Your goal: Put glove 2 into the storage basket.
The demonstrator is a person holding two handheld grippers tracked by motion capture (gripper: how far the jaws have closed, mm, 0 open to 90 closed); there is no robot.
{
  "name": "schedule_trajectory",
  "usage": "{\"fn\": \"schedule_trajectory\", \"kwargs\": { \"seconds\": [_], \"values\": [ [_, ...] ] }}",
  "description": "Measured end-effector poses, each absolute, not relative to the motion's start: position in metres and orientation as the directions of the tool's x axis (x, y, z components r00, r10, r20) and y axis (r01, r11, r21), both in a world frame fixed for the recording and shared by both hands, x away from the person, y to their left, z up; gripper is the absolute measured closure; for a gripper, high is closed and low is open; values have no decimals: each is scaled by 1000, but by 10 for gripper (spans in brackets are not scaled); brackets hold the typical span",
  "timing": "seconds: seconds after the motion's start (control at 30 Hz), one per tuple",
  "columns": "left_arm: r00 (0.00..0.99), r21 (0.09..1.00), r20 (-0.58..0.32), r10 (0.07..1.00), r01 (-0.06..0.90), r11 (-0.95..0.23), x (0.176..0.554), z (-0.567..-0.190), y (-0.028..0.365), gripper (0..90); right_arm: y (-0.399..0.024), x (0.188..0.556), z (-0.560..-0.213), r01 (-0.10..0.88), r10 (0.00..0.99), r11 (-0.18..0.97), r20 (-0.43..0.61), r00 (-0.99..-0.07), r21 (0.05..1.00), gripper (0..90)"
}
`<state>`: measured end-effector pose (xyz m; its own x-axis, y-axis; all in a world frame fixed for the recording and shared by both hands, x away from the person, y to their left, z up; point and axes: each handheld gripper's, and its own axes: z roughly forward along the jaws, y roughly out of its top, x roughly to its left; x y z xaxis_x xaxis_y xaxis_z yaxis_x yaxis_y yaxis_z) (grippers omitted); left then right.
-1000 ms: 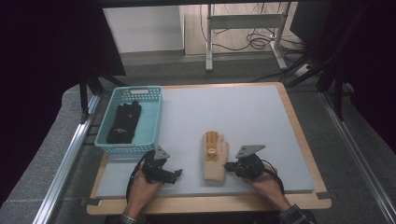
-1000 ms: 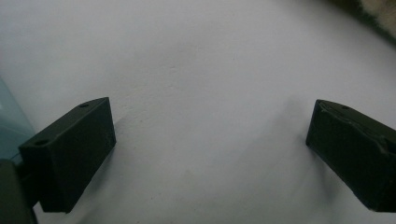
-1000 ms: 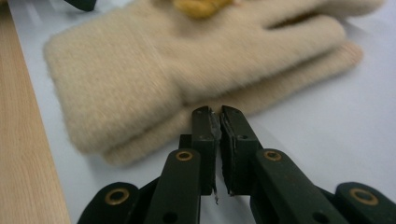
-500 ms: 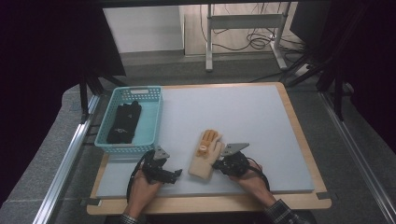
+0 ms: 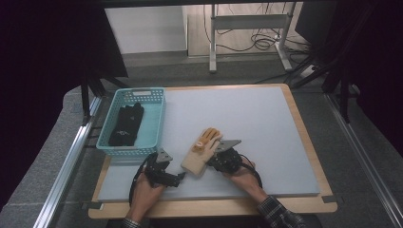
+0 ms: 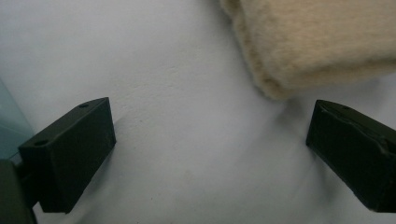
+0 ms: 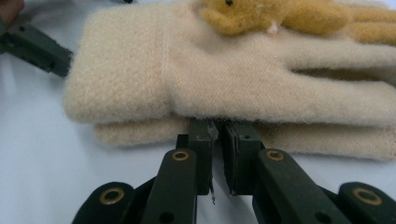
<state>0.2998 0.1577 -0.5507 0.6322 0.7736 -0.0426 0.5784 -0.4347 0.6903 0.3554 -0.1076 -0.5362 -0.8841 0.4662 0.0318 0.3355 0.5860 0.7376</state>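
A pair of cream gloves [image 5: 202,152], stacked with a mustard patch on top, lies on the grey worktop [image 5: 247,118] at about six o'clock, its fingers pointing toward one o'clock. The right claw [image 5: 219,159] presses against the pair's long edge from the four o'clock side; in the right gripper view its jaws stand nearly shut, a thin slit between them, their tips tucked under the upper glove [image 7: 224,74]. Whether they pinch any wool there I cannot tell, since the glove's edge hides the tips. The left claw [image 5: 178,176] waits wide open and empty at the cuff end, the cuff [image 6: 317,42] just ahead of its jaws. The step in hand looks like moving the pair toward the left claw, probably bound for the blue basket [image 5: 154,118] at ten o'clock, where a dark pair [image 5: 126,124] already lies. Next, the left claw needs to close on the cuff. The lower glove is mostly covered by the upper one.
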Motion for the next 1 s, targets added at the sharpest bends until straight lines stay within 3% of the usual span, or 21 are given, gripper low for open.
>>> {"fn": "schedule_trajectory", "kwargs": {
  "seconds": [0.53, 1.0],
  "values": [
    [630, 692, -43, 775, 578, -432, 300, -551, 157, 14, -133, 355, -519, 337, 499, 568, 11, -867, 751, 703],
    [631, 690, -42, 775, 579, -434, 300, -551, 157, 14, -182, 359, -506, 362, 596, 532, -35, -802, 766, 456]
  ]
}}
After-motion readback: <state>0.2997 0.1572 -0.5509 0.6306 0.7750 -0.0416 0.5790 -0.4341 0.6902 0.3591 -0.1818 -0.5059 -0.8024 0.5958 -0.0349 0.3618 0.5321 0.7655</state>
